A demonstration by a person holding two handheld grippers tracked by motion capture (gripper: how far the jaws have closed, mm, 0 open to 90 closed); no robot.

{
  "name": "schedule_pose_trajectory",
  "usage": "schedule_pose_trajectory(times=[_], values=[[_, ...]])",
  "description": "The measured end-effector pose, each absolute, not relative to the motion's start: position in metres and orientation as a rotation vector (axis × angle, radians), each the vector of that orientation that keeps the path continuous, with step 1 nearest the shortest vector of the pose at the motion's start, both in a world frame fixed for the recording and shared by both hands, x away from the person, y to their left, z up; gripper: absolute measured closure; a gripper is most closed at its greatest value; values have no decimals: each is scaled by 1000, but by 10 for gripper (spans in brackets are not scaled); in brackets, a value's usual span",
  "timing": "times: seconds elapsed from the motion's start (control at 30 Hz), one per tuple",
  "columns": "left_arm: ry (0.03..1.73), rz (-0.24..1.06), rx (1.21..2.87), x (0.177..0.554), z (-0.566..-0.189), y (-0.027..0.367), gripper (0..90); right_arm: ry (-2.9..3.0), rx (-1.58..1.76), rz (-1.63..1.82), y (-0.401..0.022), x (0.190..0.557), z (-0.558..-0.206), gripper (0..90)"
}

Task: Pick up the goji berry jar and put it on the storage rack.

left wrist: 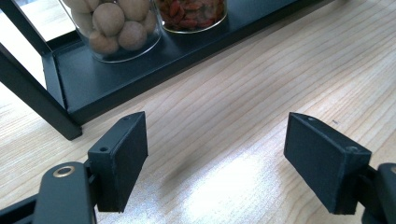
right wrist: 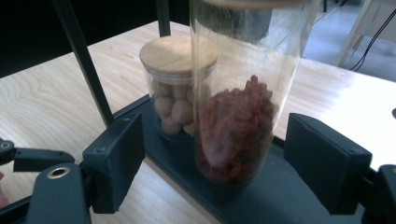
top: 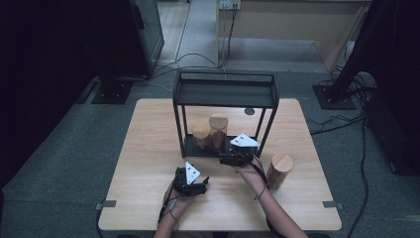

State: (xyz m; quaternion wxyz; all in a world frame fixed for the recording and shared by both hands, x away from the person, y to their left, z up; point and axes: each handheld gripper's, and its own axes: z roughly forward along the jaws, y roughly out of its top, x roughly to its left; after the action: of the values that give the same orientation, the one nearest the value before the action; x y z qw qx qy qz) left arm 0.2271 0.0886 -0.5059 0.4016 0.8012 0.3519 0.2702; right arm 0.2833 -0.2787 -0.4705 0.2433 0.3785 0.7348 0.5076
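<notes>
Jars stand on the bottom tray of the black rack, and I take that rack as my landmark on the bench. My right gripper is at the rack's front edge, its fingers spread wide and released, one on each side of the tall jar of red berries without touching the glass as far as I can see. That tall jar stands upright on the rack's tray, near its front edge, and reaches up out of the right gripper view. Just beside it on the same tray, seen to its left in that view, stands a shorter jar of pale round nuts with a wooden lid; the two look close, though I cannot tell whether the glass touches. My left gripper is in front of the rack, well clear of it, held low over bare bench. Its fingers are also apart and grasp nothing; between them I see plain wood grain, with the rack's front corner and both jars ahead. A third jar with a wooden lid stands on the bench outside the rack, off its front right corner, beside my right hand.
</notes>
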Motion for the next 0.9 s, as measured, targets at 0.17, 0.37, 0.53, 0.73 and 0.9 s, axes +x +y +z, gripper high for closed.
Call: schedule_pose_trajectory(times=[0.17, 0.37, 0.53, 0.73, 0.9], values=[[896, 668, 2016, 228, -506, 91, 217, 2007, 1035, 1415, -285, 280, -473, 205], [927, 616, 1991, 233, -505, 99, 217, 2038, 1000, 1438, -292, 274, -472, 204], [921, 629, 1997, 231, -505, 96, 217, 2055, 944, 1443, -294, 266, -469, 204], [923, 633, 2003, 231, -505, 95, 217, 2066, 923, 1455, -297, 261, -470, 205], [930, 629, 2001, 232, -505, 95, 217, 2082, 906, 1432, -301, 257, -469, 203]])
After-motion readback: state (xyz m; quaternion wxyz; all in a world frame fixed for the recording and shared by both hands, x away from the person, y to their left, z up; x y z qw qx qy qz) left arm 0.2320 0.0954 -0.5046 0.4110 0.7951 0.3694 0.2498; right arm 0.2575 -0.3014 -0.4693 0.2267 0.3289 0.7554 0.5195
